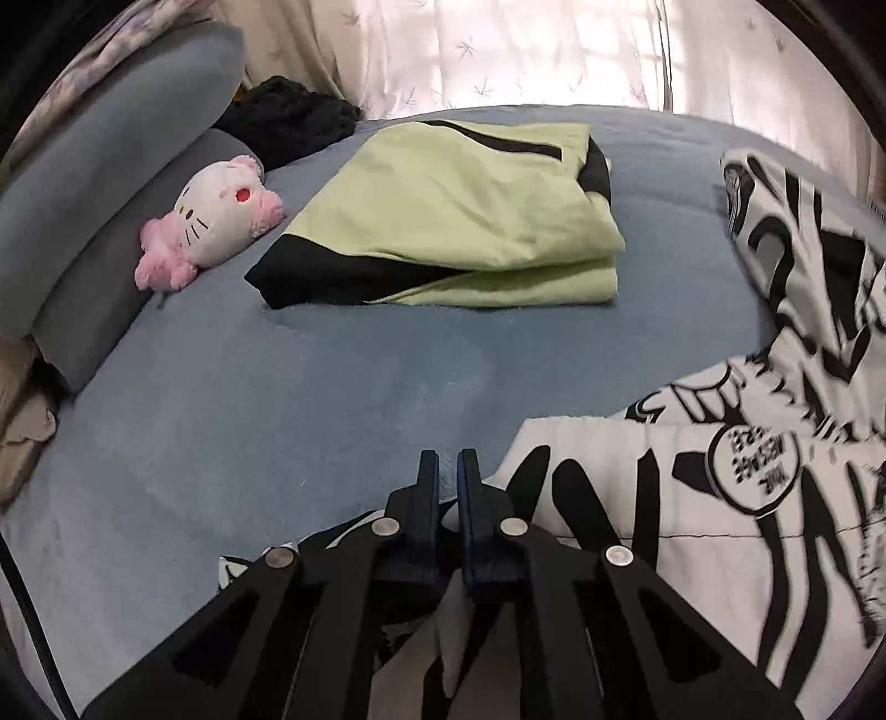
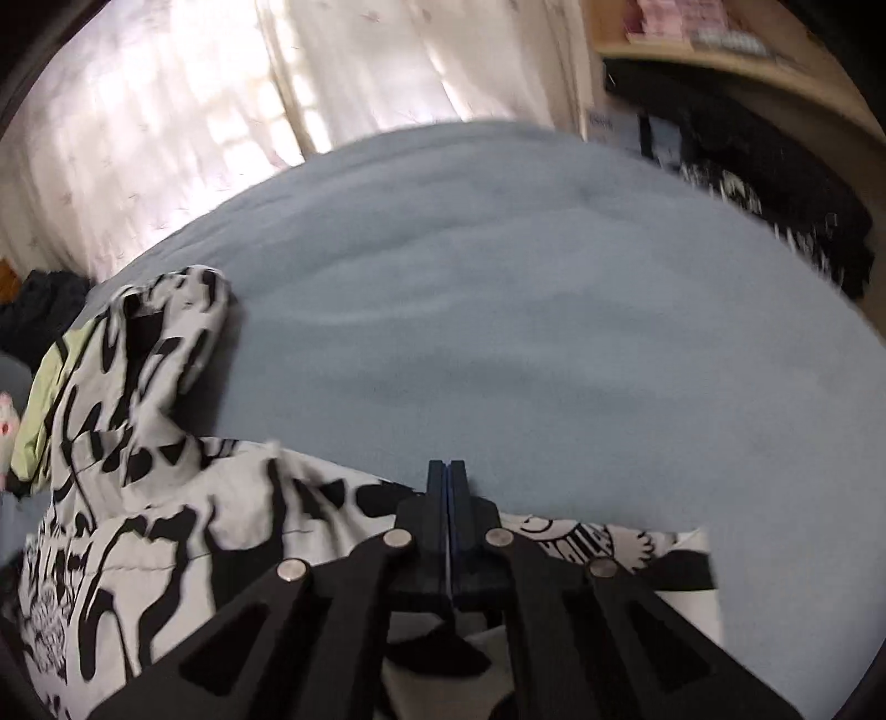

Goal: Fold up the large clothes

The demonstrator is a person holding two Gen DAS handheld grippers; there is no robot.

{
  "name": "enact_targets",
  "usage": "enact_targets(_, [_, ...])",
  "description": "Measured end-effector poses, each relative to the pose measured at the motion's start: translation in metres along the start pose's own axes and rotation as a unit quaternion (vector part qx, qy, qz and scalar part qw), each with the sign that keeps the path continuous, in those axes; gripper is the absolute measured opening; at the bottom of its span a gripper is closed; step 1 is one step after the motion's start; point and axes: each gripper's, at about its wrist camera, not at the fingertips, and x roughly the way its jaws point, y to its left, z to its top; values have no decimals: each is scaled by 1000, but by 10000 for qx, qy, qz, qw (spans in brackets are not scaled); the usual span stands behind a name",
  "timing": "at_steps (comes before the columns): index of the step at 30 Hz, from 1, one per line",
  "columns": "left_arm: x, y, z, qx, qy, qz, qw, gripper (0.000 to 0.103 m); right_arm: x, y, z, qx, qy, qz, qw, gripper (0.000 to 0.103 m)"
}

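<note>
A large white garment with a bold black print (image 1: 692, 498) lies crumpled over the near right part of the blue bed (image 1: 277, 387). My left gripper (image 1: 448, 465) sits at the garment's near left edge, its jaws pinched together with pale cloth showing between them lower down. In the right wrist view the same garment (image 2: 166, 498) spreads across the near left. My right gripper (image 2: 447, 468) is over its far edge, jaws tight together with a thin pale line of cloth between the pads.
A folded light-green and black garment (image 1: 454, 221) lies mid-bed, also visible as a green edge (image 2: 41, 410). A pink and white plush toy (image 1: 216, 216) leans on grey pillows (image 1: 99, 166). Dark clothing (image 1: 288, 119) lies by the curtain (image 1: 526, 50). A shelf (image 2: 747, 55) stands right of the bed.
</note>
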Motion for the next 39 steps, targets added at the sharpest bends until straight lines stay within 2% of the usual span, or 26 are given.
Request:
enact_targets(1, [-4, 3, 1, -70, -30, -55, 10000, 8, -7, 6, 0, -114, -93, 0, 9999, 0])
enact_targets(3, [-20, 10, 3, -279, -123, -222, 9993, 20, -20, 16, 1, -212, -135, 76, 9997, 0])
enact_targets(7, [-58, 3, 4, -335, -287, -735, 9963, 25, -44, 55, -3, -203, 117, 737, 9970, 3])
enact_targets(9, [-81, -14, -2, -152, -206, -1140, 9931, 25, -51, 84, -12, -387, 268, 1045, 9934, 9])
enact_targets(11, [-96, -32, -11, 3, -14, -1451, 9894, 25, -59, 116, -25, -625, 424, 1359, 9878, 29])
enact_targets(12, [-101, -44, -17, 95, 125, -1620, 9867, 25, -62, 132, -33, -719, 542, 1574, 9834, 34])
enact_targets(13, [-105, -53, -23, 144, 215, -1719, 9848, 25, -63, 147, -41, -795, 666, 1783, 9785, 38])
enact_targets(15, [-105, -73, -36, 273, 438, -1961, 9792, 25, -64, 175, -62, -1004, 962, 2121, 9673, 38])
enact_targets(16, [-99, -83, -44, 376, 564, -1977, 9779, 25, -63, 186, -72, -1149, 1035, 2117, 9650, 38])
enact_targets(18, [-88, -96, -56, 495, 710, -1775, 9803, 25, -54, 199, -87, -1572, 999, 1761, 9666, 38])
enact_targets(20, [-73, -96, -61, 514, 773, -1781, 9796, 25, -44, 193, -89, -1677, 895, 1598, 9687, 32])
enact_targets(21, [-70, -94, -59, 494, 747, -1844, 9788, 25, -41, 184, -87, -1618, 875, 1613, 9696, 26])
enact_targets(22, [-66, -86, -57, 391, 698, -1994, 9766, 25, -37, 174, -83, -1506, 913, 1648, 9705, 5])
enact_targets(23, [-63, -78, -55, 278, 701, -2118, 9744, 25, -32, 158, -77, -1318, 944, 1645, 9730, 0])
enact_targets(25, [-55, -61, -49, 21, 747, -2283, 9707, 25, -32, 135, -66, -1123, 852, 1551, 9778, 0])
enact_targets(27, [-46, -42, -46, -103, 687, -2192, 9732, 25, -31, 111, -58, -1166, 610, 985, 9864, 0])
enact_targets(29, [-38, -28, -45, -122, 692, -2332, 9699, 23, -28, 81, -51, -976, 582, 510, 9922, 0])
enact_targets(31, [-35, -17, -45, -175, 686, -2420, 9677, 23, -27, 51, -46, -689, 577, 296, 9955, 0])
enact_targets(32, [-37, -11, -45, -224, 653, -2388, 9686, 23, -28, 36, -44, -483, 592, 208, 9969, 0])
enact_targets(35, [-43, -2, -46, -315, 699, -2369, 9685, 23, -36, 7, -41, 101, 716, 512, 9961, 1])
enact_targets(37, [-51, 1, -49, -286, 743, -2190, 9725, 30, -46, 6, -42, 150, 746, 473, 9960, 4])
enact_targets(39, [-63, 2, -54, -170, 729, -1913, 9787, 49, -57, 10, -45, 128, 777, 419, 9960, 10])
